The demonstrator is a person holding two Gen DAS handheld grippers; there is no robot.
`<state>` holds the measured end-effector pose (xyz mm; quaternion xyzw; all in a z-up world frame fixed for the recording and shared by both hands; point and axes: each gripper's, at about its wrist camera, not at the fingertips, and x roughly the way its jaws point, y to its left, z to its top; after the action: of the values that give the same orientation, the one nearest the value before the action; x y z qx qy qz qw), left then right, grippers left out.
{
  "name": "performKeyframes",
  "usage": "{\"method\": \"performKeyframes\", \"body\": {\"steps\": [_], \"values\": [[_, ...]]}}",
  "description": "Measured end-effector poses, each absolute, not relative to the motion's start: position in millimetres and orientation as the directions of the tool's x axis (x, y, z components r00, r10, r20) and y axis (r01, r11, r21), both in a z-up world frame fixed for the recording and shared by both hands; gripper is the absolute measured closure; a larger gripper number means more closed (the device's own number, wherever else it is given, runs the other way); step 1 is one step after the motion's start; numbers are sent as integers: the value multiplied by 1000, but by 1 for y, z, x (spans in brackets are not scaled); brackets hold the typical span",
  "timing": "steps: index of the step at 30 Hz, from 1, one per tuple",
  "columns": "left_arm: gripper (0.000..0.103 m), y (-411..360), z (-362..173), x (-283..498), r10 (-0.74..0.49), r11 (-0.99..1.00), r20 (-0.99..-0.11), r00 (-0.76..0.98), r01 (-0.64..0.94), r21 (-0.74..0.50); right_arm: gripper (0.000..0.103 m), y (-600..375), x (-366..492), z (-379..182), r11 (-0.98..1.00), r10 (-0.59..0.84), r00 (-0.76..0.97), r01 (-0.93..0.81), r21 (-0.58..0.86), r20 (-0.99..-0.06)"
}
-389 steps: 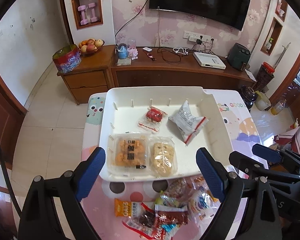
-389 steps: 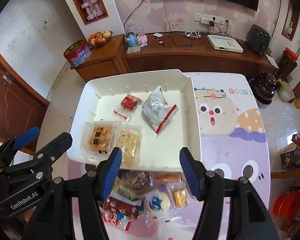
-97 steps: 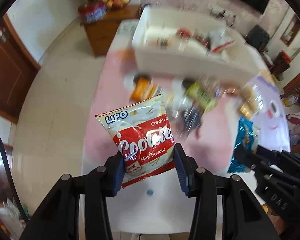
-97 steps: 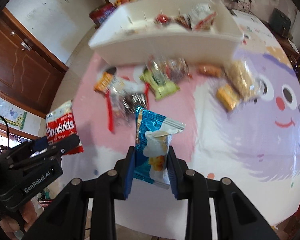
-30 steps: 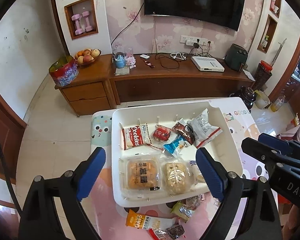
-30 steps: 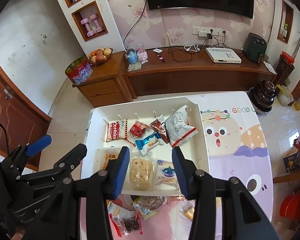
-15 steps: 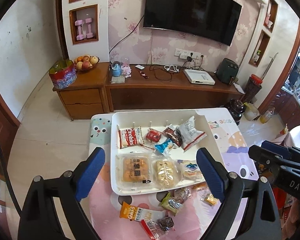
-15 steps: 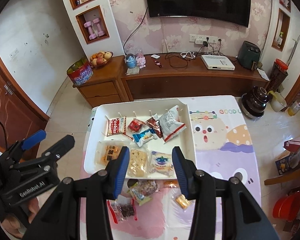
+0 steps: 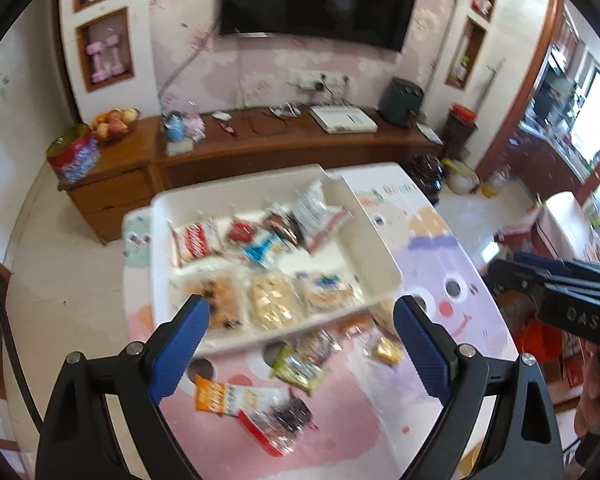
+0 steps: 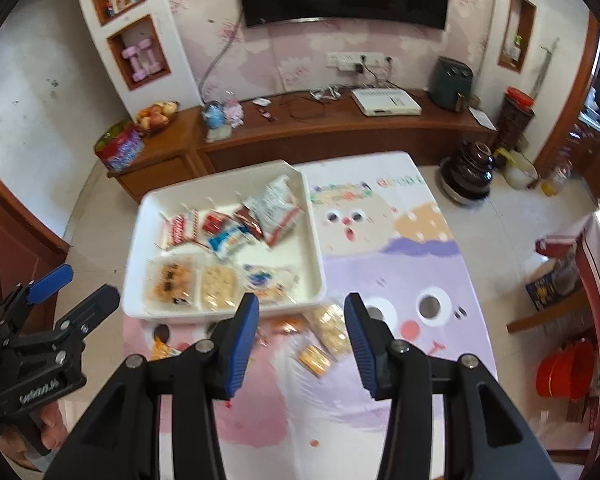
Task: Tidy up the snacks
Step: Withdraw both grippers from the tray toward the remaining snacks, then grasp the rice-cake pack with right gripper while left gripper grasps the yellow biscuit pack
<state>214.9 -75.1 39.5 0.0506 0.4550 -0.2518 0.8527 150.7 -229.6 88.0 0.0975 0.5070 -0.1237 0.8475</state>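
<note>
Blue-padded and spread wide, the left gripper (image 9: 300, 344) carries nothing between its jaws and hangs tilted down over the near edge of the table (image 9: 440, 248), with loose snacks showing in the gap. Just beyond its fingertips, toward six o'clock of the white tray (image 9: 376, 248), lie an orange packet (image 9: 230, 394), a green packet (image 9: 298, 366) and a dark red-edged packet (image 9: 284, 424), none yet sorted. The right gripper (image 10: 302, 320) stands at a narrower gap, likewise empty, aimed down at a small yellow packet (image 10: 314, 358) and a clear pack of pale biscuits (image 10: 330, 330) lying together at about five o'clock of the tray. Both tools seem held high and back so that each camera takes in the whole pile, probably to pick the next piece. Inside the tray, the flat clear packs sit in a row along the near wall while the upright pouches, among them a red cookie bag (image 10: 180, 230) and a silver pouch (image 10: 278, 204), lean in a row across the far half, apparently grouped by shape. Motion blur softens the labels, so brands cannot be read.
</note>
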Motion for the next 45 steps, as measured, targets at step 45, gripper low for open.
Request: {"method": "performKeyframes", "body": {"steps": [45], "values": [[10, -195, -157, 189, -164, 986, -974, 158, 9, -164, 61, -315, 201, -137, 986, 127, 192, -134, 102, -973]]}}
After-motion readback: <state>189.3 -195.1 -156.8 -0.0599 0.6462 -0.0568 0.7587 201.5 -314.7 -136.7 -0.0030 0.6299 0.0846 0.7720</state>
